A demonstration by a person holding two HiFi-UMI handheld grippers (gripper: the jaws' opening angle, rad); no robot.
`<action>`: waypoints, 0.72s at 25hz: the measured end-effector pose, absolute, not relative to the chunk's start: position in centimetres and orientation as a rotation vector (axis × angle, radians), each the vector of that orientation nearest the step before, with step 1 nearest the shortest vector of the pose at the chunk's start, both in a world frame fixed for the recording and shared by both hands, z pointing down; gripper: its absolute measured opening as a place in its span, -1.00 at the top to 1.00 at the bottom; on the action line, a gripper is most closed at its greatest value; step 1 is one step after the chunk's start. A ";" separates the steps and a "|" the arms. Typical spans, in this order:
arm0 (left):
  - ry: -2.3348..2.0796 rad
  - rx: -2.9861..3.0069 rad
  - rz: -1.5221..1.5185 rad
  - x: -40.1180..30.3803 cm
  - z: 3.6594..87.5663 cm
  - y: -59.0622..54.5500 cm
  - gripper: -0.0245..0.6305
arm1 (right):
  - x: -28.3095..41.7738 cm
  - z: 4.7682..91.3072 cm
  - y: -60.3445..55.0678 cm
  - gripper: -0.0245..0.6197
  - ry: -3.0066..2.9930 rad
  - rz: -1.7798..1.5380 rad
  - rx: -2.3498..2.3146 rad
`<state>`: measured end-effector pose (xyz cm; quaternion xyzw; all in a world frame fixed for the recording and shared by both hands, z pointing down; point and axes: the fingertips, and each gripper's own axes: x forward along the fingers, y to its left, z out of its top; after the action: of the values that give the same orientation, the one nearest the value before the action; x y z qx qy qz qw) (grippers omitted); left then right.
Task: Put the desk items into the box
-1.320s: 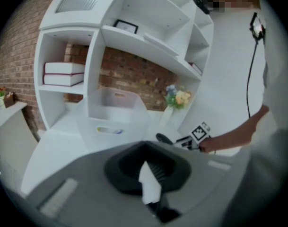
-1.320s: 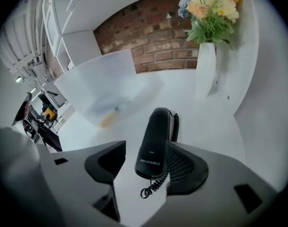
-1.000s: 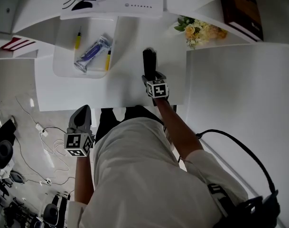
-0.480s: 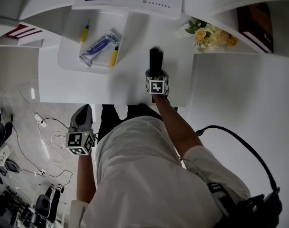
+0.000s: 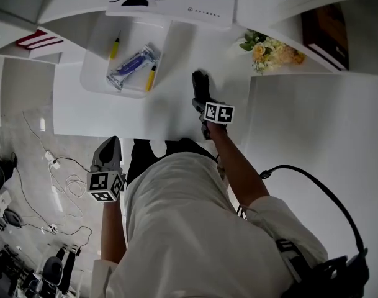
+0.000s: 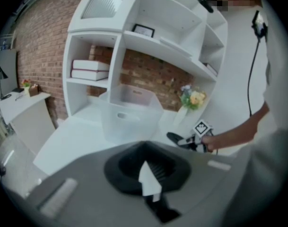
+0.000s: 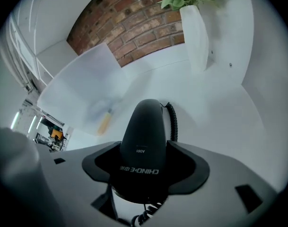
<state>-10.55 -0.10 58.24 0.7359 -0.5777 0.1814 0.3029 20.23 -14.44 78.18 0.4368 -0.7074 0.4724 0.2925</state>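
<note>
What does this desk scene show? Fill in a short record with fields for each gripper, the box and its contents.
Left gripper: shut, empty, held off the near edge of the desk
Right gripper: gripping a black phone handset above the desk; jaws have just opened slightly wider
Box: clear, on the desk, left of the handset
In the box: two yellow pens, a blue packet
Flowers: right of the handset

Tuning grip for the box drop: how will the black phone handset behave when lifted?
The phone handset looks like rigid plastic, so it probably won't flex. Its smooth rounded shell may slip or twist. The coiled cord likely dangles, tugs and could snag.
</note>
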 end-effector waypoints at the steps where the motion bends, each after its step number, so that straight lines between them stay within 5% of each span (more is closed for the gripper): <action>1: -1.530 1.957 0.476 -10.4 58.1 -0.2 0.92 | 20.2 77.7 -14.3 0.02 -1.896 1.298 1.160; 18: -1.441 2.140 0.414 -10.5 56.3 -3.4 0.92 | 14.8 62.0 -14.8 0.02 -2.246 1.584 1.082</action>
<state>-10.52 -3.40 56.34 0.7905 -0.5323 0.1530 0.2613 14.81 -14.81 62.00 0.3649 -0.7570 0.5339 0.0938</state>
